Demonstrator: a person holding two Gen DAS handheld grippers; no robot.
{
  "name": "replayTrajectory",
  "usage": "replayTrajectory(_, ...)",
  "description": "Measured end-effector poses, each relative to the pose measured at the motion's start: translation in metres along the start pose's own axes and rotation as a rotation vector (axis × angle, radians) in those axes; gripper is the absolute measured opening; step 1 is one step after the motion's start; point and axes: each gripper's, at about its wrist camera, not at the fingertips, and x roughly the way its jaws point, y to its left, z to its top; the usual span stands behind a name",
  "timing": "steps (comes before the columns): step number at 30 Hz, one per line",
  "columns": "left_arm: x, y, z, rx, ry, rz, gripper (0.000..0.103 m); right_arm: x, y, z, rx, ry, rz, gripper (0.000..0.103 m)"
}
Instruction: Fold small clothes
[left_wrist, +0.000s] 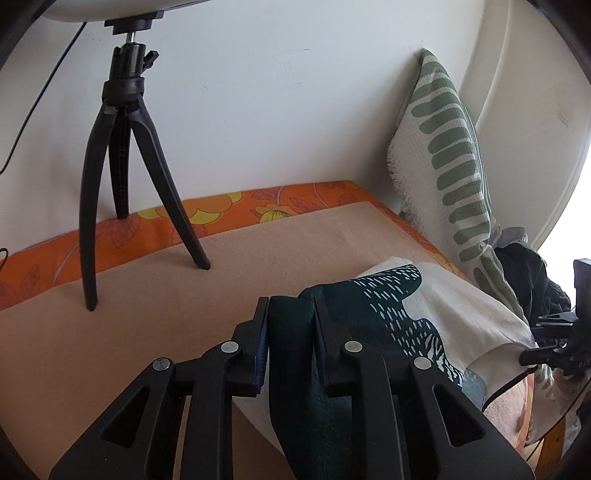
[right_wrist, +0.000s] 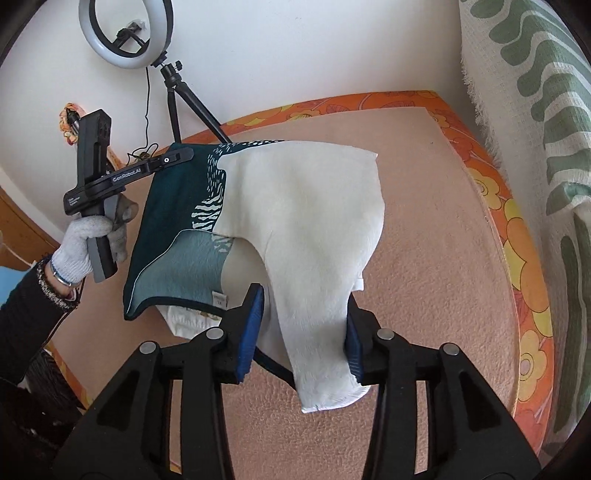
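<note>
Garment (right_wrist: 303, 221) aloft, pinched between left gripper (left_wrist: 291, 314) and right gripper (right_wrist: 303, 310).

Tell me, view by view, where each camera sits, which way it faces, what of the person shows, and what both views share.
Left wrist: on the left gripper, looking along its fingers across the peach mat toward the wall and tripod; no hand shows.
Right wrist: on the right gripper, looking across the mat at the ring light; the gloved left hand shows.
Shared: the garment held between both grippers, tripod, striped pillow.
</note>
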Motion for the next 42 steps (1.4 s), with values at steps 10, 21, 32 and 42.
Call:
replayTrajectory(10,-0.036,-0.021,-0.016,0.092,-0.028,-0.026,0.022,-0.037,-0.055,0.04,0.156,-0.167,0.093,0.069)
replayTrajectory(21,-0.01,-0.03,-0.044,0.074,0.087,-0.115,0.022,0.095,-0.108,0.101,0.426,-0.067,0.196,0.069)
replayTrajectory(32,0.005,-0.025,-0.056,0.072,0.111,-0.061,0.022,0.106,-0.063,0.135,0.208,-0.087,-0.107,0.006)
replayTrajectory(42,-0.052,0.003,-0.051,0.006,0.032,-0.033,0.022,0.064,0.024,0.129,0.031,-0.2,-0.109,0.006)
